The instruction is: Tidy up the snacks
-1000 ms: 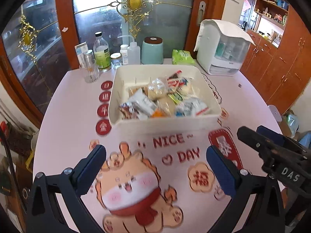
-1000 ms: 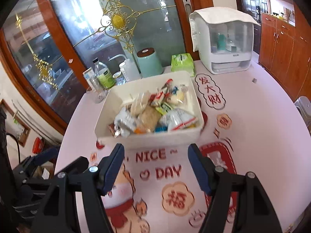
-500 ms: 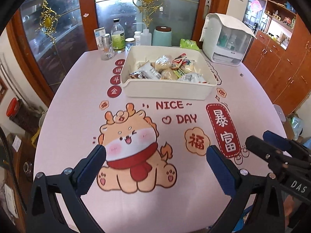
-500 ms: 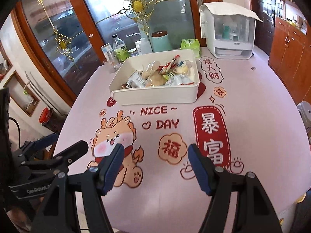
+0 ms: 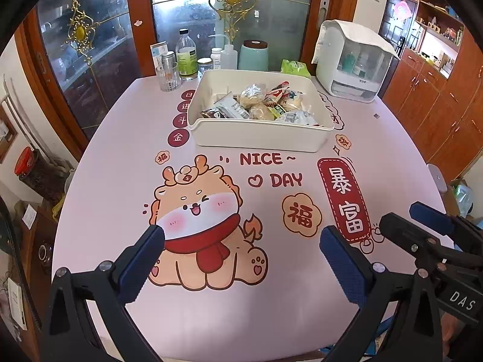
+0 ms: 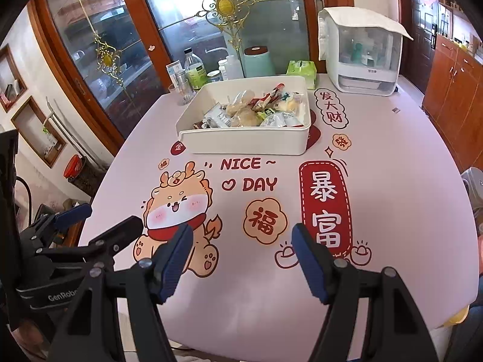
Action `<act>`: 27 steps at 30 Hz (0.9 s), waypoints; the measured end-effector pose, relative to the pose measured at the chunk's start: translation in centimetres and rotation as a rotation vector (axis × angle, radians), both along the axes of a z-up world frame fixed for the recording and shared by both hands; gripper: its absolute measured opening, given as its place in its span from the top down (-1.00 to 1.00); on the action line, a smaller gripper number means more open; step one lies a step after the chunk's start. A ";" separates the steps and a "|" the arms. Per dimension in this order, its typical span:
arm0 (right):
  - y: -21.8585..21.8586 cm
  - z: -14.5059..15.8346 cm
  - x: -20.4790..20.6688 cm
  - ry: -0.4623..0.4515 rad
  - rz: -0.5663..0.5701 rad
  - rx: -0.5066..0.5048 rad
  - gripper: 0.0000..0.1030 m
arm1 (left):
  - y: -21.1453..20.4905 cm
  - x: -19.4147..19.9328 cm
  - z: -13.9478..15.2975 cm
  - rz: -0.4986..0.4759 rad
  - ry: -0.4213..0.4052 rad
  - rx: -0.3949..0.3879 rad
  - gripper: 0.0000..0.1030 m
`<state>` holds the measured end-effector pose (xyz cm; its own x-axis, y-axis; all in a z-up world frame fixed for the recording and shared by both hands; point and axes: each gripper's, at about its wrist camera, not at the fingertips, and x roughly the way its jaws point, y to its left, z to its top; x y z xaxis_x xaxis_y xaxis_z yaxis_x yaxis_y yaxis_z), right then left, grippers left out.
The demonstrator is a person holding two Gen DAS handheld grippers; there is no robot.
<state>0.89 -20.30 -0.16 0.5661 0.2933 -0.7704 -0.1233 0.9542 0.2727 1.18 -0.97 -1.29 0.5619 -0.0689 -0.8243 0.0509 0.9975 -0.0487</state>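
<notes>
A white rectangular plastic bin filled with wrapped snack packets sits toward the far side of a pink cartoon-printed table. Near the table's front edge, the left gripper and right gripper hover side by side, both with jaws spread apart and holding nothing.

Materials and surface finishes on the table.
Smooth matt white plastic bin; glossy crinkled snack wrappers; smooth printed pink table cover; textured blue pads.
</notes>
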 end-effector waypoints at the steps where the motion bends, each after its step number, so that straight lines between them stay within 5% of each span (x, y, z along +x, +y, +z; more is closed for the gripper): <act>1: -0.1 0.0 0.0 -0.001 -0.002 0.001 -0.33 | -0.1 0.0 0.0 0.000 0.000 0.003 -0.99; 27: 0.6 -0.5 0.4 0.021 -0.013 -0.001 -0.33 | 0.6 0.7 -0.6 0.004 0.021 0.004 -0.99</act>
<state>1.29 -19.66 -0.70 0.5538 0.2854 -0.7822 -0.1054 0.9559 0.2742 1.91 -0.37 -1.86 0.5447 -0.0636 -0.8362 0.0455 0.9979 -0.0462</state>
